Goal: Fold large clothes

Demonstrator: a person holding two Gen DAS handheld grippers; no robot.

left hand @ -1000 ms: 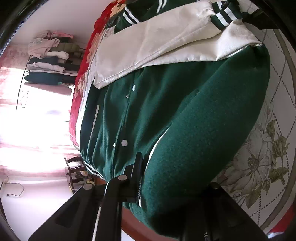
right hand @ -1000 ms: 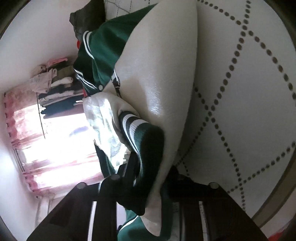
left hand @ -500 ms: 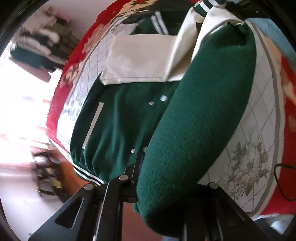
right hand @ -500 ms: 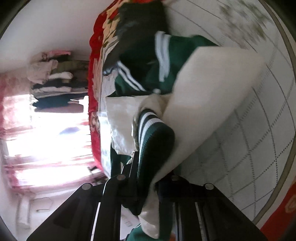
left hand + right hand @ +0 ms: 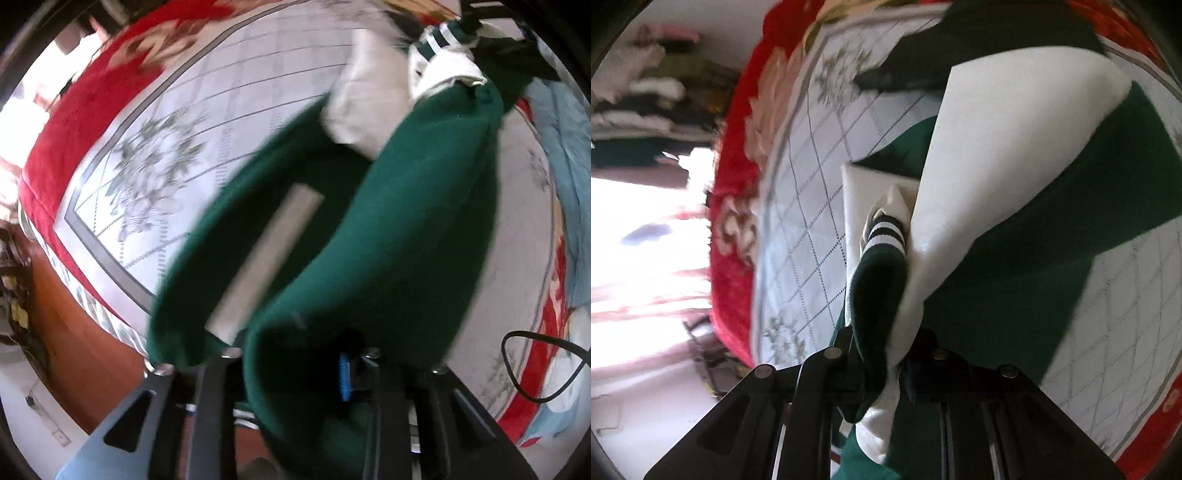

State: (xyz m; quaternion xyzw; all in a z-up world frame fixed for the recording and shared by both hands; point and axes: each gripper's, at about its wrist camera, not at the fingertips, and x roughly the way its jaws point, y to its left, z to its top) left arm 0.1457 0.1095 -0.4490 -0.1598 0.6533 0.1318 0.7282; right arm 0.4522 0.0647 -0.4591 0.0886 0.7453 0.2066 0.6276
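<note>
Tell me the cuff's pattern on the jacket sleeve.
Dark green cuff with white stripes, clearest in the right wrist view.

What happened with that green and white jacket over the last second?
The green jacket has been lifted and swung over across the bed: a second ago it lay spread flat, snaps showing; now it hangs folded between the tongs, with more quilt bare on its left. Nothing was let go. The left tongs still pinch the green hem, and the right tongs still pinch the striped cuff and white sleeve.
</note>
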